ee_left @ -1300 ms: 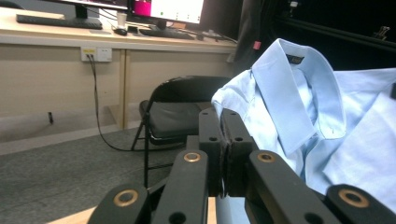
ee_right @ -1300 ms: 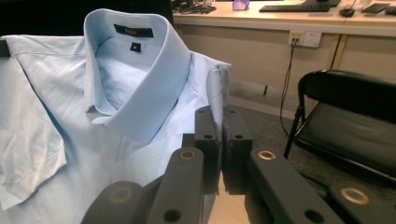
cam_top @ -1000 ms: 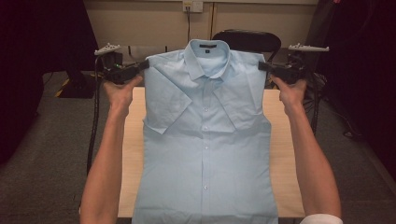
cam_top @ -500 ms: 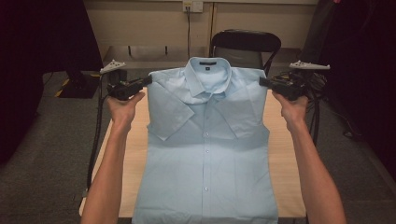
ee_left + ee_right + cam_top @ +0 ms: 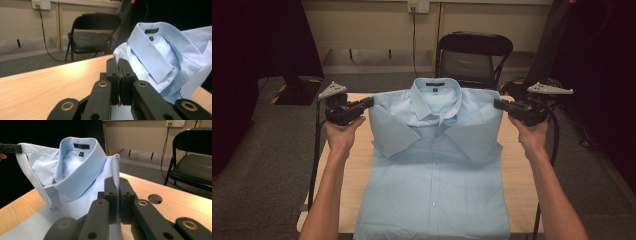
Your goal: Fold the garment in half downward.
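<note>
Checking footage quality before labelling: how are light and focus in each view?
High view: shirt and table evenly lit, corners fall to black, slightly soft. Left gripper view: collar sharp, jaws close and a little soft, upper right dark. Right gripper view: collar crisp, left background black.

High view above table [image 5: 357, 165], gripper views low, close (sharing shirt [image 5: 437, 165] collar)

The shirt [image 5: 434, 165] lies on the table [image 5: 354, 175] between the left tool [image 5: 371, 102] and the right tool [image 5: 496, 103], one at each shoulder. Beyond both tools, behind the table, stands a chair [image 5: 472, 55].
</note>
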